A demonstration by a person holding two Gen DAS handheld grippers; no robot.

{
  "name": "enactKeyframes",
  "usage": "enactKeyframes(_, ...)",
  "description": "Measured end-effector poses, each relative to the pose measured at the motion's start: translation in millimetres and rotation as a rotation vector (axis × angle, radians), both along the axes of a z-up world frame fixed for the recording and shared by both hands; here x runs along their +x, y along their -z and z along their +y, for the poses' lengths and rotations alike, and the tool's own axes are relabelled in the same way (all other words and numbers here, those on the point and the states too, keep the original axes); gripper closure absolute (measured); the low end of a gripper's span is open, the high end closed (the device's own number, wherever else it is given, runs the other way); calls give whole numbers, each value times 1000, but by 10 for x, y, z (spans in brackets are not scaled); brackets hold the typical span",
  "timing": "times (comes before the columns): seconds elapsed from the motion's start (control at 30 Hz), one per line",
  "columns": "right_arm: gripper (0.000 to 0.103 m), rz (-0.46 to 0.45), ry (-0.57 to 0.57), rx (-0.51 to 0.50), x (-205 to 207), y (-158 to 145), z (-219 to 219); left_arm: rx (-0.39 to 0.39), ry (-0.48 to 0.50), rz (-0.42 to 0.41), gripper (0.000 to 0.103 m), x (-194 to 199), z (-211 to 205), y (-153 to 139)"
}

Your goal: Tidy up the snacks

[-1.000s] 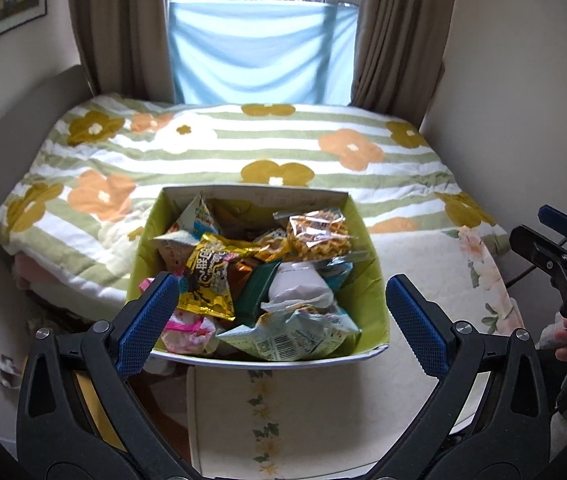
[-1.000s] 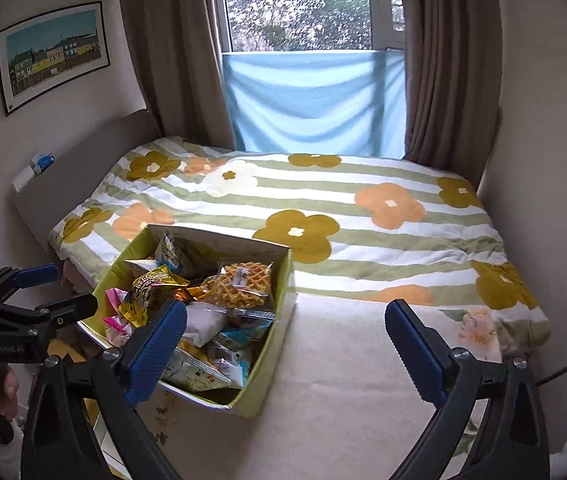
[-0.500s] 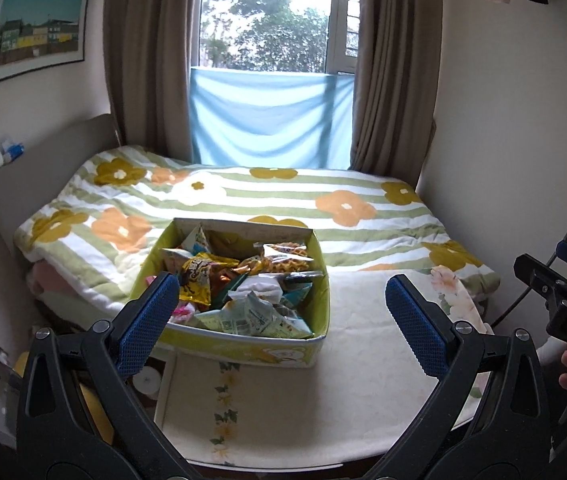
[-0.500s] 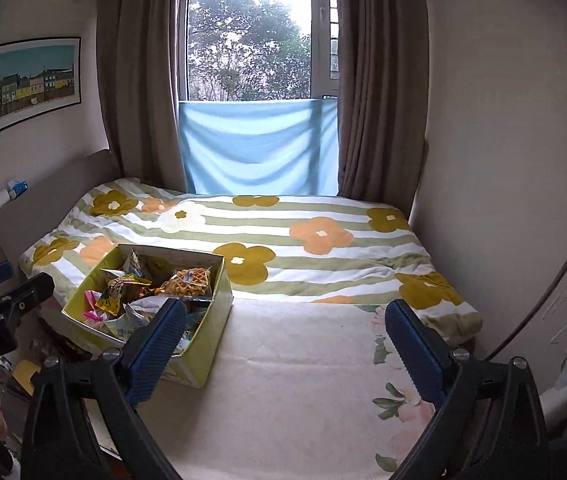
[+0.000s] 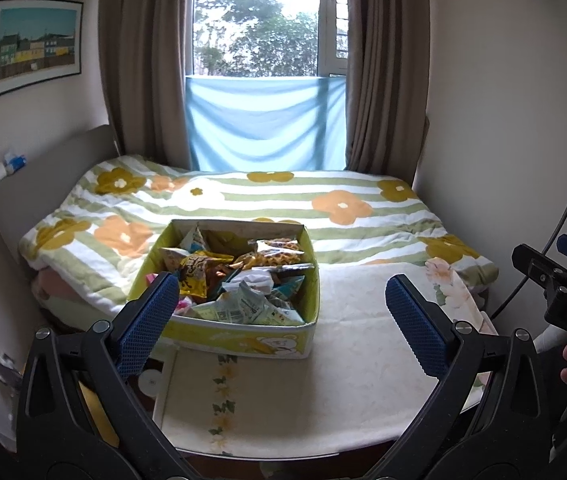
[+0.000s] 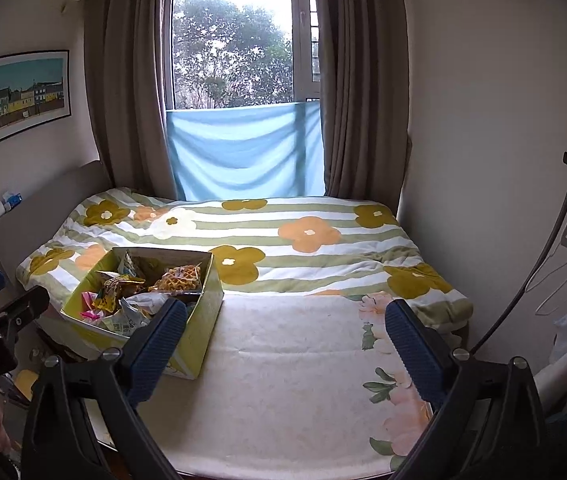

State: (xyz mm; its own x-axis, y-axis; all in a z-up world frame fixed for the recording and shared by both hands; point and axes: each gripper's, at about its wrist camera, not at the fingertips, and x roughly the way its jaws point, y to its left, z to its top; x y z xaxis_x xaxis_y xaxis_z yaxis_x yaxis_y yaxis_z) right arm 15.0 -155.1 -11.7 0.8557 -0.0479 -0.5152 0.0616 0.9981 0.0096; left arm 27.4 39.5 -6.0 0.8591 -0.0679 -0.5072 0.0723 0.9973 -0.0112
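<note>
- Left gripper (image 5: 281,312) hangs before the box (image 5: 243,338), jaws spread wide, holding nothing.
- Right gripper (image 6: 285,334) sits right of the box, likewise gaping and empty.
- The box, yellow-green card, open-topped, rests on a cream mat (image 5: 323,380).
- Crinkled snack packets (image 5: 239,280) heap inside the box: yellow, pale green, a waffle pack.
- Beyond the box lies a flowered quilt (image 5: 283,200).
</note>
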Motion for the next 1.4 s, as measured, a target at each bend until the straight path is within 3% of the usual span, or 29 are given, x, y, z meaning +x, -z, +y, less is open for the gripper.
enactKeyframes(1.4,4,-6,-16,-2,2,12,-13,34,-35,-15,0,-24,-38,-2)
